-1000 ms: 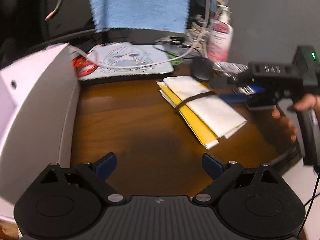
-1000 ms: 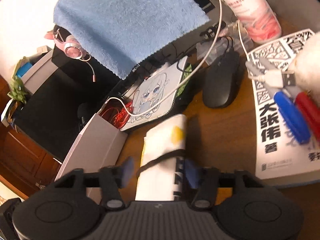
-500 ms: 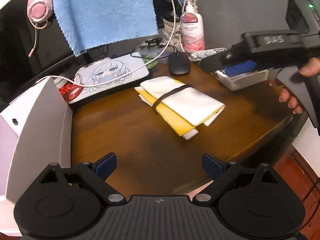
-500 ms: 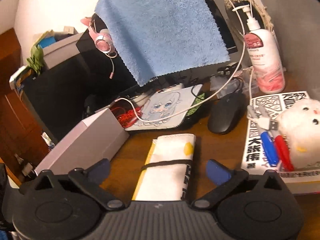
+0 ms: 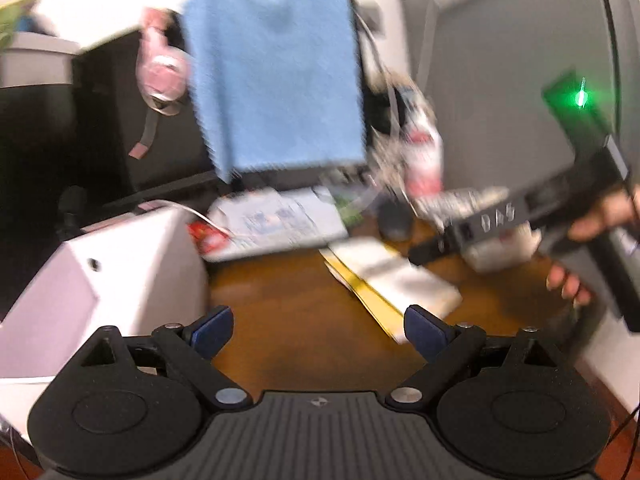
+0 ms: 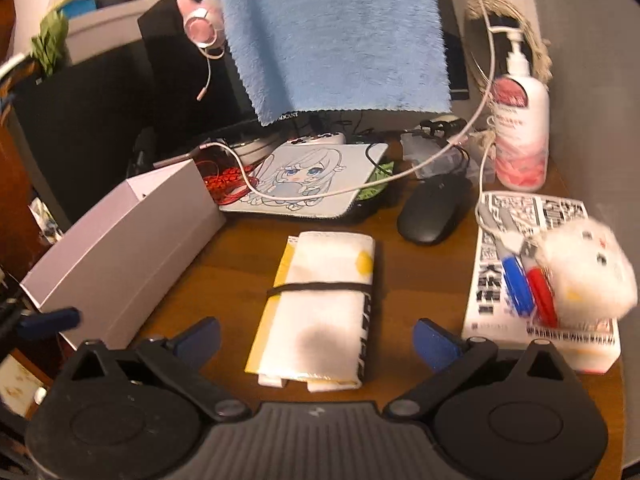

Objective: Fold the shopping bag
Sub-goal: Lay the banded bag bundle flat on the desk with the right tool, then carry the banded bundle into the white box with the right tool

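Note:
The shopping bag (image 6: 320, 304) lies folded into a flat white and yellow bundle on the brown table, with a black elastic band around its middle. My right gripper (image 6: 316, 340) hovers open above its near end, and nothing is between the fingers. In the blurred left wrist view the folded bag (image 5: 392, 280) lies ahead and to the right. My left gripper (image 5: 318, 326) is open and empty, raised over bare wood. The right gripper's black body (image 5: 520, 216), held by a hand, hangs above the bag's far side.
A white box (image 6: 120, 248) stands at the left. Behind the bag lie a printed mouse pad (image 6: 304, 184), a black mouse (image 6: 432, 208) and cables. A book (image 6: 532, 264) with pens and a plush toy sits at the right, a lotion bottle (image 6: 520, 132) behind. A blue towel (image 6: 336, 36) hangs over a monitor.
Both grippers have pulled back and risen away from the bag. The right gripper, narrow around the bag a second ago, now stands wide open. The bag stays banded on the table.

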Tool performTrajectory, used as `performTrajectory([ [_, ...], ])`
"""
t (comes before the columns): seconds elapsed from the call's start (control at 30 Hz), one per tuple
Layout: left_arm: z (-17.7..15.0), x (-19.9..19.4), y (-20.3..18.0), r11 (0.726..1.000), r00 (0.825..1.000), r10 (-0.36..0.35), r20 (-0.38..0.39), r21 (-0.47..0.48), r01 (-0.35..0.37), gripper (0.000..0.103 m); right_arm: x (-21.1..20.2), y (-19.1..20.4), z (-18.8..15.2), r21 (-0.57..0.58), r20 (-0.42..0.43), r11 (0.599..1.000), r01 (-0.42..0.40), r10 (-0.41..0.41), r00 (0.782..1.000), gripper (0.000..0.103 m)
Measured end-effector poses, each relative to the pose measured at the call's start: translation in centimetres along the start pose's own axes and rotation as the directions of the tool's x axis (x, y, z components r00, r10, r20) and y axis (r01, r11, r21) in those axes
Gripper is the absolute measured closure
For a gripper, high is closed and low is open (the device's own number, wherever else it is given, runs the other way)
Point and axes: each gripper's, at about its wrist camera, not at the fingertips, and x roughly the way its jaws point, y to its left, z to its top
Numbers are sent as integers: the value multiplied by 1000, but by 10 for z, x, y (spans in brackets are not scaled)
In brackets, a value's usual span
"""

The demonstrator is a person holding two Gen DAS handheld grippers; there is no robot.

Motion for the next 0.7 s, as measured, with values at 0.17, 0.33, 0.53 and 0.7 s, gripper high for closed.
performTrajectory([
  [0.17, 1, -26, 36, 996, 998, 38, 43, -87, -34, 8, 26, 19, 25, -66, -83, 997, 36, -41, 996, 0],
  [0.33, -8, -61, 69, 982, 984, 98, 151, -175, -71, 3, 76, 25, 37, -114, -219, 987, 112, -135, 966, 0],
  [0.53, -20, -85, 94, 969, 964, 168, 205, -215, -123, 1, 109, 25, 40, -126, -294, 981, 151, -182, 938, 0],
  [0.7, -28, -92, 118, 954, 968, 165, 189, -280, -108, 1, 119, 31, 44, -193, -309, 968, 160, -215, 927, 11],
])
